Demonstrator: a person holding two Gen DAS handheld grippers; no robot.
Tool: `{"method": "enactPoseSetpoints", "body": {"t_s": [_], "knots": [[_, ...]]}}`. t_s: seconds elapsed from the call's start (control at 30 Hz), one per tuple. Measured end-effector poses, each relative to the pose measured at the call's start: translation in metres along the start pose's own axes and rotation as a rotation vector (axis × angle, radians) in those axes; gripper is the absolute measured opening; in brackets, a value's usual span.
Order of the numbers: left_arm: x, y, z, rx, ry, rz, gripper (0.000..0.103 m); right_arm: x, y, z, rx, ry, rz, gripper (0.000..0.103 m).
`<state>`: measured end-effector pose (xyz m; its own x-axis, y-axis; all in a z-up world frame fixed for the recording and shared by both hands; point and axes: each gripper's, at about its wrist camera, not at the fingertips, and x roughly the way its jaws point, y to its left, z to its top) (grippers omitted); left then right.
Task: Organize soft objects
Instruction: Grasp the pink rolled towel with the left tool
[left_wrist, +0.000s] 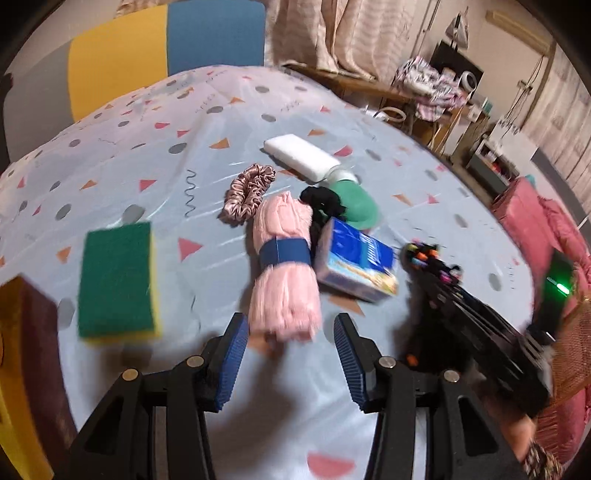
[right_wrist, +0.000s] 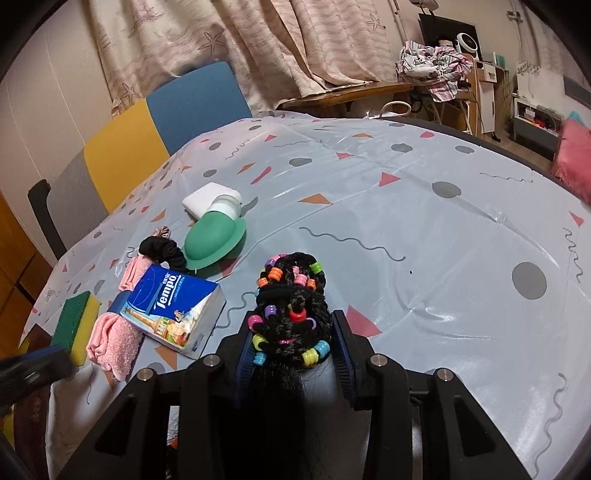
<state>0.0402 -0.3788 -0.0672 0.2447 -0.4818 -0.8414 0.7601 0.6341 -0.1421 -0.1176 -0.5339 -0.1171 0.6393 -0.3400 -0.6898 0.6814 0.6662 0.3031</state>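
My left gripper (left_wrist: 291, 325) is open over the patterned tablecloth (left_wrist: 147, 155), and the near end of a rolled pink towel (left_wrist: 284, 266) with a blue band lies just between its fingertips, untouched. A green and yellow sponge (left_wrist: 116, 280) lies to the left. Beyond the towel sit a pink scrunchie (left_wrist: 249, 192), a black scrunchie (left_wrist: 321, 201), a white foam block (left_wrist: 299, 155), a green silicone brush (left_wrist: 360, 203) and a blue Tempo tissue pack (left_wrist: 356, 262). My right gripper (right_wrist: 291, 325) is shut on a black braided hairpiece (right_wrist: 291, 295) with coloured beads, just above the cloth.
A chair (right_wrist: 147, 129) with yellow and blue panels stands behind the table. Pink cushions (left_wrist: 535, 221) lie off the right edge. A brown and yellow box (left_wrist: 22, 350) is at the near left. Bare tablecloth (right_wrist: 443, 240) spreads right of the hairpiece.
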Motion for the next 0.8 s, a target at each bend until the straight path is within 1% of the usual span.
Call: {"method": "enactPoseSetpoints", "body": {"t_s": [0.07,0.17,0.23,0.33,0.37,0.4,0.47,0.57,0.67,0.7,0.8], "knots": [[0.014,-0.003,0.009,0.014,0.026,0.011,0.049,-0.001,-0.002,-0.001,0.006,-0.003,0.007,0.040],[0.037,-0.009,0.020,0.067,0.056,0.025,0.049,-0.001,-0.002,-0.002,0.007,-0.005,0.007,0.040],[0.049,-0.010,0.024,0.084,0.070,0.054,0.049,-0.001,-0.002,-0.002,0.008,-0.007,0.008,0.040],[0.062,-0.001,0.022,0.055,0.082,0.024,0.046,0.000,-0.003,-0.002,0.011,-0.010,0.011,0.040],[0.059,0.002,0.019,0.049,0.049,0.015,0.042,0.000,-0.003,-0.002,0.010,-0.010,0.010,0.040],[0.057,0.003,0.017,0.046,0.039,0.007,0.036,0.000,-0.003,-0.002,0.010,-0.010,0.010,0.040],[0.054,0.006,0.012,0.048,0.026,-0.008,0.036,0.000,-0.003,-0.003,0.008,-0.012,0.007,0.039],[0.045,0.009,0.004,0.043,-0.002,-0.003,0.035,-0.001,-0.002,-0.003,0.005,-0.013,0.003,0.040],[0.034,0.017,-0.007,-0.010,-0.015,-0.014,0.033,-0.001,-0.002,-0.004,0.003,-0.015,0.000,0.040],[0.026,0.022,-0.012,-0.047,-0.027,-0.028,0.033,-0.001,-0.001,-0.004,0.001,-0.015,-0.001,0.040],[0.004,0.030,-0.023,-0.106,-0.066,-0.064,0.033,-0.001,-0.001,-0.004,-0.002,-0.015,-0.005,0.039]]}}
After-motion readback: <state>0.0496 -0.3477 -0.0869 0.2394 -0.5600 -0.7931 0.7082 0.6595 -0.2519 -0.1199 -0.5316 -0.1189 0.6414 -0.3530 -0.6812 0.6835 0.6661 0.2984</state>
